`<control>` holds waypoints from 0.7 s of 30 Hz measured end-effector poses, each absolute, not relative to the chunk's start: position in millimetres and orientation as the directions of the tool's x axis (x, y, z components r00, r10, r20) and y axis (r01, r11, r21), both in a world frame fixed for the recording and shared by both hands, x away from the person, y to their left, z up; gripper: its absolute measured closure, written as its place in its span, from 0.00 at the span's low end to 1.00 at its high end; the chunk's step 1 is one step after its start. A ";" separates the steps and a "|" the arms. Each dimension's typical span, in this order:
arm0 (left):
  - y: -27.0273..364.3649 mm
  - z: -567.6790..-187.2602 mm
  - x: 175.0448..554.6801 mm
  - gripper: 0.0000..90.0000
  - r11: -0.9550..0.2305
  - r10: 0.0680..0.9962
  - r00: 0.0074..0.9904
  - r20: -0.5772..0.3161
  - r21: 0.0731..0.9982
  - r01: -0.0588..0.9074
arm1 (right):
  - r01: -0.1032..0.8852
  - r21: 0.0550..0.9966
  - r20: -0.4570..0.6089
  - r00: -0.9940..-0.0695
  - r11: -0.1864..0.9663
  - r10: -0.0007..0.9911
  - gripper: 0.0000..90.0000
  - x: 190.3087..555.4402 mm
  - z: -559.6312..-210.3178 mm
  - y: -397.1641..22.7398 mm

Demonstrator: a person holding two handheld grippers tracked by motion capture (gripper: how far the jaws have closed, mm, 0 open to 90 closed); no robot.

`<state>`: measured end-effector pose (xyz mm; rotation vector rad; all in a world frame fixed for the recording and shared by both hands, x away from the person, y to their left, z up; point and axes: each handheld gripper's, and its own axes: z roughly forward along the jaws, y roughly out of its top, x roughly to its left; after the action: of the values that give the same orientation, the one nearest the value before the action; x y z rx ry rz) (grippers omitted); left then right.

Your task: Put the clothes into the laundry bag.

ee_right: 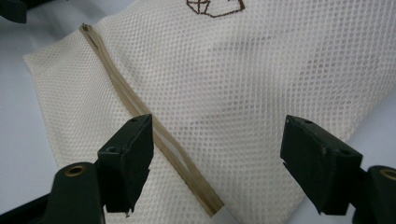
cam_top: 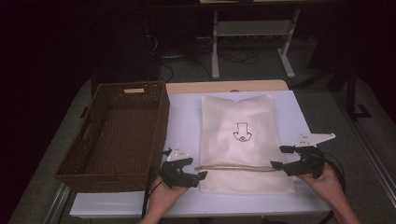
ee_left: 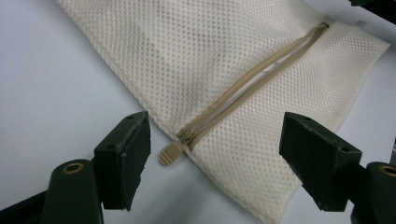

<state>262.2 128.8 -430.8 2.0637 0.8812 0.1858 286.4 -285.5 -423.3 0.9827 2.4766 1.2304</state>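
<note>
Two grippers sit at the near end of a cream mesh laundry bag (cam_top: 243, 140), which lies flat on the pale table (cam_top: 187, 121) to the right of a dark wicker basket (cam_top: 116, 135). I read the bag as a fine honeycomb net, soft and slightly rumpled, with a small arrow-shaped mark (cam_top: 242, 132) stitched in brown at its middle. A tan zipper (cam_top: 233, 167) runs across it near my edge; its ribbed pull tab (ee_left: 169, 154) pokes off the bag's left corner onto bare table. My left gripper (cam_top: 198, 176) has its black, blocky jaws spread wide, with the pull lying between them and touching neither. My right gripper (cam_top: 280, 157) is spread just as wide at the zipper's other end, nothing pinched; in its own view the jaws straddle the zipper's end. Bare table lies between bag and basket and along the near edge. The basket's woven wall stands just beside my left hand (cam_top: 161, 198). Beyond the table everything sinks into darkness, and the basket's floor is too dim to read.
</note>
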 end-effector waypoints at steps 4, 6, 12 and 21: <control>131.5 -433.0 256.9 0.27 -0.383 0.648 0.741 -0.176 0.767 0.516 | 0.469 0.772 0.098 -0.754 0.429 0.649 0.27 280.4 -424.4 -287.0; 133.0 -434.0 254.1 0.27 -0.387 0.644 0.746 -0.170 0.769 0.509 | 0.473 0.771 0.100 -0.751 0.425 0.653 0.26 277.7 -425.2 -287.5; 138.7 -437.5 245.5 0.26 -0.385 0.643 0.748 -0.164 0.775 0.501 | 0.478 0.774 0.098 -0.739 0.415 0.667 0.24 269.7 -428.7 -291.0; 144.4 -441.9 236.8 0.25 -0.382 0.631 0.757 -0.168 0.783 0.492 | 0.498 0.764 0.095 -0.715 0.409 0.693 0.17 259.1 -433.0 -291.1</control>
<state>236.8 144.4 -441.9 2.0545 0.8428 0.1963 259.1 -291.1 -433.0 1.0477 2.4298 1.1947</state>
